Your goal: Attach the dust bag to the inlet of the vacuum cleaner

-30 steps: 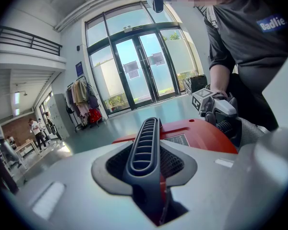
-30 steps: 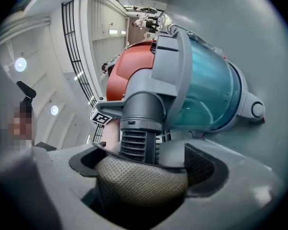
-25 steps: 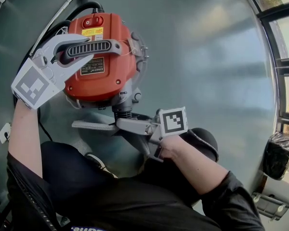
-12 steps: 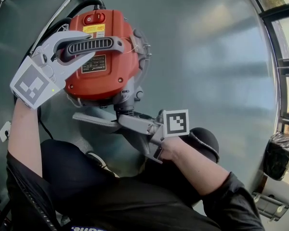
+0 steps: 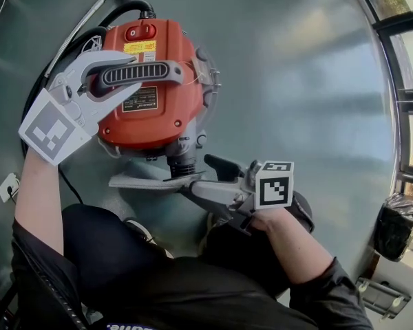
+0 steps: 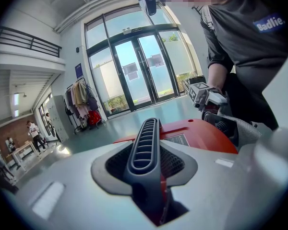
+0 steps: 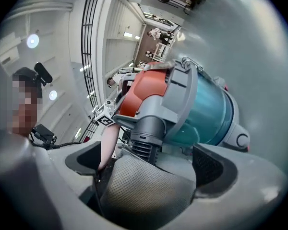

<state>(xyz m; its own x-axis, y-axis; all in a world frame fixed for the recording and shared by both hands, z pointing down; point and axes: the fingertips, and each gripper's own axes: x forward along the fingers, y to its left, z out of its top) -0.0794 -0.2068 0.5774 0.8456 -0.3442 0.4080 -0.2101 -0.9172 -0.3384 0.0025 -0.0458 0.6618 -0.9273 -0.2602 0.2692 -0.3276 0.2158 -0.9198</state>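
A red vacuum cleaner lies on the grey floor in front of me. My left gripper is shut on its ribbed dark handle, which runs between the jaws. The grey ribbed inlet points toward me. The grey fabric dust bag sits at that inlet, its mouth against the collar. My right gripper is just below the inlet with its jaws opening. The bag lies between them, and the pads stand off it.
A black hose and a metal wand curl behind the vacuum at top left. A teal dust canister forms its lower body. A black bag-like object stands by the window frame at right. My legs fill the bottom.
The right gripper has rolled, drawn back to the right and spread its jaws wider off the dust bag. The left gripper keeps its hold on the handle.
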